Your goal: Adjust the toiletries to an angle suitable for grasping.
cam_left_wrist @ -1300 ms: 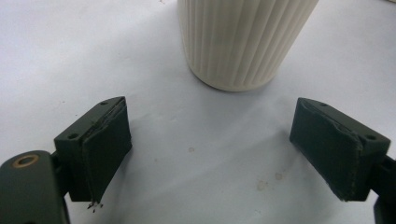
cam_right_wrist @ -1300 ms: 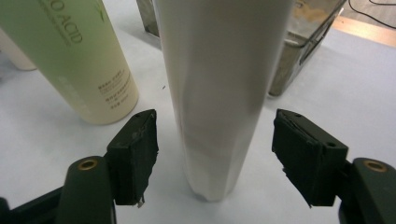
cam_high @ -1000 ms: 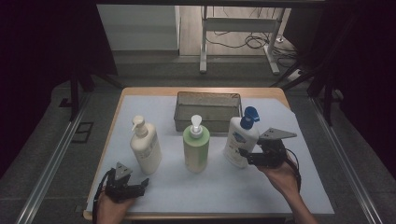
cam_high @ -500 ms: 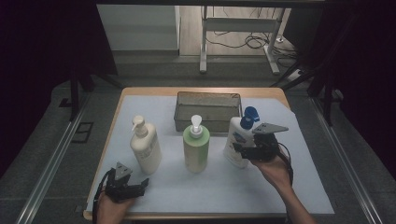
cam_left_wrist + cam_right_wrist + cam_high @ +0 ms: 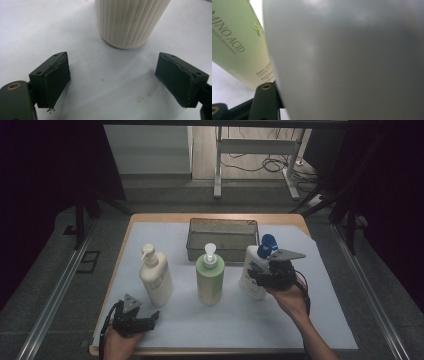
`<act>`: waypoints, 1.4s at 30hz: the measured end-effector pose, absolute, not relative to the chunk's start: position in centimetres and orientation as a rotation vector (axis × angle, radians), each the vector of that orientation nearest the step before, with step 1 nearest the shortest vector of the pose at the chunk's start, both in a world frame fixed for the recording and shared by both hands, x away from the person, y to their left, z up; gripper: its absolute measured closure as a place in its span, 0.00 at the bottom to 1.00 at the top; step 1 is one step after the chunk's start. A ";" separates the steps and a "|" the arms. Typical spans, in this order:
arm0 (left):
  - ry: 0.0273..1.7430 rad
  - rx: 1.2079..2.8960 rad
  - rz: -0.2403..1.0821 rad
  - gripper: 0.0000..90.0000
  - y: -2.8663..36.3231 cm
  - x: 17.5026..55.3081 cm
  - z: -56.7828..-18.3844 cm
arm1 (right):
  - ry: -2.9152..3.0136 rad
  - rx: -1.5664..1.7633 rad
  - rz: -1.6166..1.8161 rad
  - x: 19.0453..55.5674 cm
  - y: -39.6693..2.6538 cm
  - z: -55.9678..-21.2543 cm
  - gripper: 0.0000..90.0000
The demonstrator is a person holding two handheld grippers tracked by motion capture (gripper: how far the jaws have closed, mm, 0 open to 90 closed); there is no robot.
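Observation:
A white bottle (image 5: 251,261) with a blue cap (image 5: 268,243) stands at the right, leaning slightly. My right gripper (image 5: 257,278) reaches it from the right; its jaws have just been closing and sit shut on its body. In the right gripper view the white bottle (image 5: 349,60) is pressed close, with the green bottle (image 5: 237,45) behind. The green pump bottle (image 5: 210,280) stands mid-table and a cream pump bottle (image 5: 156,281) to its left. My left gripper (image 5: 150,319) rests low near the front edge, open and empty, with the cream bottle's ribbed base (image 5: 130,22) just beyond my left gripper (image 5: 122,80).
A grey wire basket (image 5: 222,221) stands at the back middle, behind the bottles. A white sheet (image 5: 320,320) covers the wooden table. Beyond the table are a dark floor, a metal frame and cables.
The right hand and gripper have moved left onto the white bottle's side. The left gripper has kept still.

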State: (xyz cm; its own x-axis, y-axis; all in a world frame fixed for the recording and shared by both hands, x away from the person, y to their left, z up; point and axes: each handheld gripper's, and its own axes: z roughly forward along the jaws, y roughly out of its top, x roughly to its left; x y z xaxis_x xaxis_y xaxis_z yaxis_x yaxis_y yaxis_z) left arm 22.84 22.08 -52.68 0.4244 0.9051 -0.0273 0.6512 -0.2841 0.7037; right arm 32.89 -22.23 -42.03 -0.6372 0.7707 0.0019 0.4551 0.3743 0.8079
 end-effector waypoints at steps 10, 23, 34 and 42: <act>1.313 2.033 0.504 0.14 22.1 22.8 -52.7 | 2.259 1.089 1.150 32.6 -22.4 -41.9 0.44; 1.310 2.032 0.507 0.14 22.1 22.9 -52.7 | 2.261 1.078 1.147 32.5 -22.3 -39.9 0.44; 1.307 2.034 0.508 0.14 22.1 22.9 -52.7 | 2.249 1.074 1.168 33.1 -21.7 -37.8 0.44; 1.307 2.034 0.508 0.14 22.1 22.9 -52.7 | 2.239 1.078 1.165 33.9 -21.2 -36.6 0.44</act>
State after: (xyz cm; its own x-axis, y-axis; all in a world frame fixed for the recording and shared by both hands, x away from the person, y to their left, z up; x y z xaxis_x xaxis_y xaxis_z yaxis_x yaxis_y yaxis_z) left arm 22.87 22.09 -52.69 0.4256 0.9045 -0.0270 0.6489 -0.2843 0.7057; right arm 33.92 -21.20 -36.55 -0.6253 0.7803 0.0051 0.4520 0.3569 0.8175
